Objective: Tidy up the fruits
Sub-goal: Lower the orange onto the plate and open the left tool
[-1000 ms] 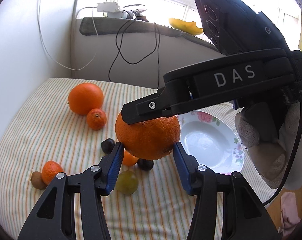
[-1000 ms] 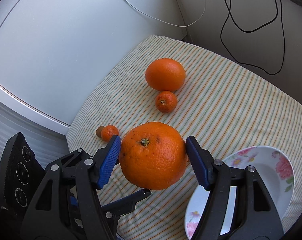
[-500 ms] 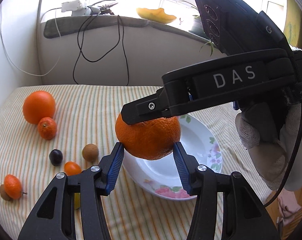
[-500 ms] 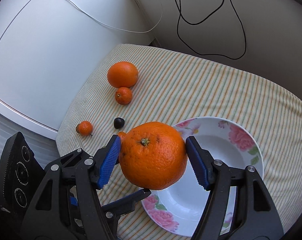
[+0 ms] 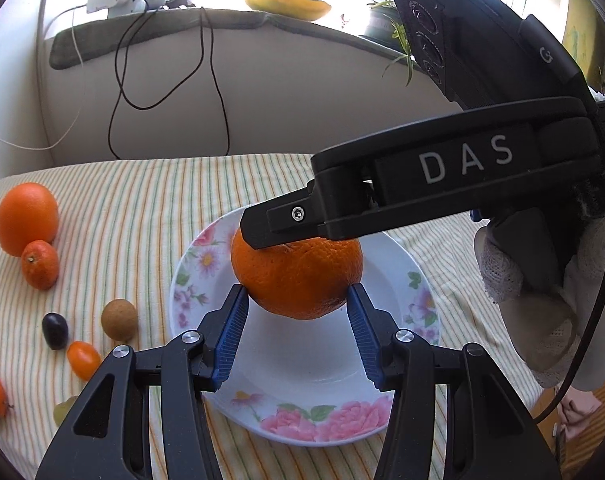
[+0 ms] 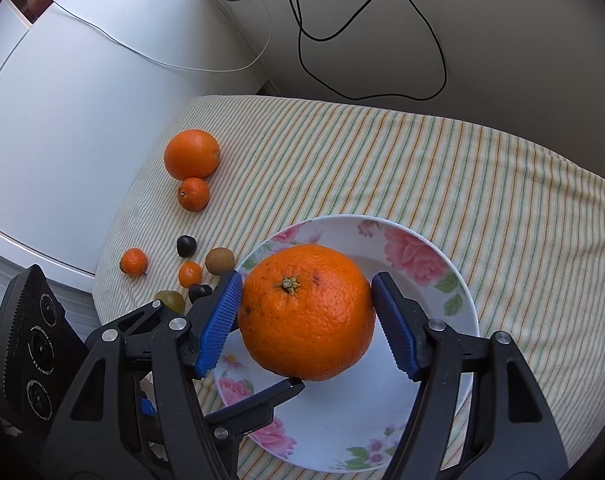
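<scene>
From the left wrist view, the big orange is round, so it has no long side, and its stem cannot be seen here. It hangs in the air over the flowered plate. The plate sits on a striped cloth near a pale wall with a black cord. At 9 o'clock lie a second orange and a mandarin; lower left are a kiwi, a dark grape and a small orange tomato. The left gripper is partly open — its blue pads press the orange's lower sides. The right gripper comes in from 3 o'clock, one black finger across the top of the orange.

From the right wrist view, the orange's stem points up at the camera. It is over the plate's left half. The right gripper's blue pads clamp it at 9 and 3 o'clock — opened wide around it. One left finger shows under the orange at 6 o'clock.
</scene>
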### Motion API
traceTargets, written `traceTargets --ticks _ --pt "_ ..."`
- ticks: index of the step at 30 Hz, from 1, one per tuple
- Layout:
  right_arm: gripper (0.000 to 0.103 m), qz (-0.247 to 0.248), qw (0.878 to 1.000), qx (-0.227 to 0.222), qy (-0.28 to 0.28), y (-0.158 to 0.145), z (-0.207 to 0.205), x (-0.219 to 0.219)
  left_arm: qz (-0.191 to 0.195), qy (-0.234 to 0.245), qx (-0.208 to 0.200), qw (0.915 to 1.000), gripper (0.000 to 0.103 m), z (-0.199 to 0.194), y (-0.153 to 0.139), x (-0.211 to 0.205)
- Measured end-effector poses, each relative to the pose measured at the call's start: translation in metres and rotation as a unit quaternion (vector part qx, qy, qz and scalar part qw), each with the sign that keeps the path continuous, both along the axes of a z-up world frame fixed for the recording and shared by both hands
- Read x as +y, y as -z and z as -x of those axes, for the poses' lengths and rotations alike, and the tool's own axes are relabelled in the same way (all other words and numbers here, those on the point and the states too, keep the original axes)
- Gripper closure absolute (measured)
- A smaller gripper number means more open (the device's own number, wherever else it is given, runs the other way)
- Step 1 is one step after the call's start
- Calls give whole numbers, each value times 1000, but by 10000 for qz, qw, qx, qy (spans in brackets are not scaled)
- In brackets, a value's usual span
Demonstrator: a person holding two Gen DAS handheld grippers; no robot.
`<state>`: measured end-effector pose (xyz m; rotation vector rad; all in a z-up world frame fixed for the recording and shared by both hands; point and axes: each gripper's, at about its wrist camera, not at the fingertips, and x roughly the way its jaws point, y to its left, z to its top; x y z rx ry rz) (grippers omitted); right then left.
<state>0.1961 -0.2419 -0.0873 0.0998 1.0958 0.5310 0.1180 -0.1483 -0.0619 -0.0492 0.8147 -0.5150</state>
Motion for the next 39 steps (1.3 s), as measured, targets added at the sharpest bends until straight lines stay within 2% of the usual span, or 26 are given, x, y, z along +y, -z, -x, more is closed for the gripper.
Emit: traceTargets --ticks 12,20,26,33,39 --pt "33 104 9998 58 187 9 -6 -11 -130 99 92 9998 53 -9 9 -10" --pt "32 55 9997 46 226 12 -6 -9 -261 48 -118 9996 53 2 -1 -12" --pt "26 117 9988 -277 386 -2 2 -16 -283 -20 -155 9995 52 11 -4 -2" --pt "26 69 9972 -526 529 -13 20 -21 -243 -82 -214 9994 52 32 -10 16" --pt "26 95 9934 -1021 516 -21 49 -11 -224 -235 -432 9985 52 54 -18 37"
